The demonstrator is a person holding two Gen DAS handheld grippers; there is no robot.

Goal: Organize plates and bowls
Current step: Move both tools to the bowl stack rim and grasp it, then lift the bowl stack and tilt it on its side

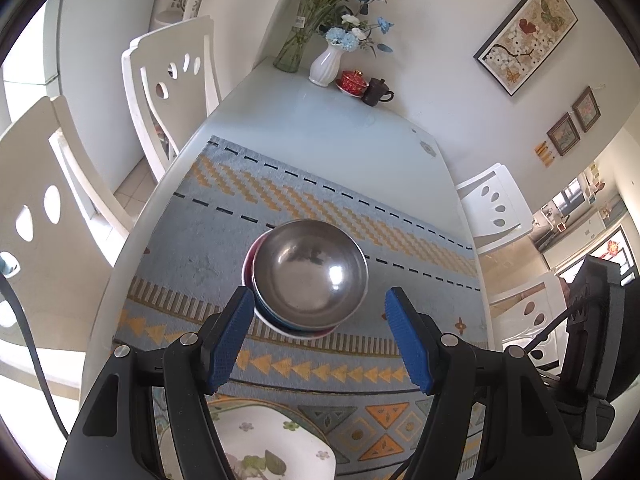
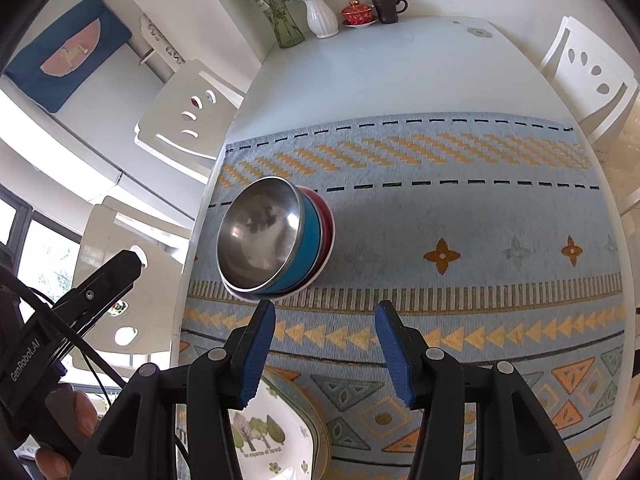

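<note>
Steel-lined blue bowl; blue-orange geometric mat.

Left wrist view: looks steeply down along its open fingers onto the patterned mat, bowl stack centred and near. Right wrist view: from further right, same heading, bowl stack left of centre. Both share mat, stack, white vase, floral plate.
</note>
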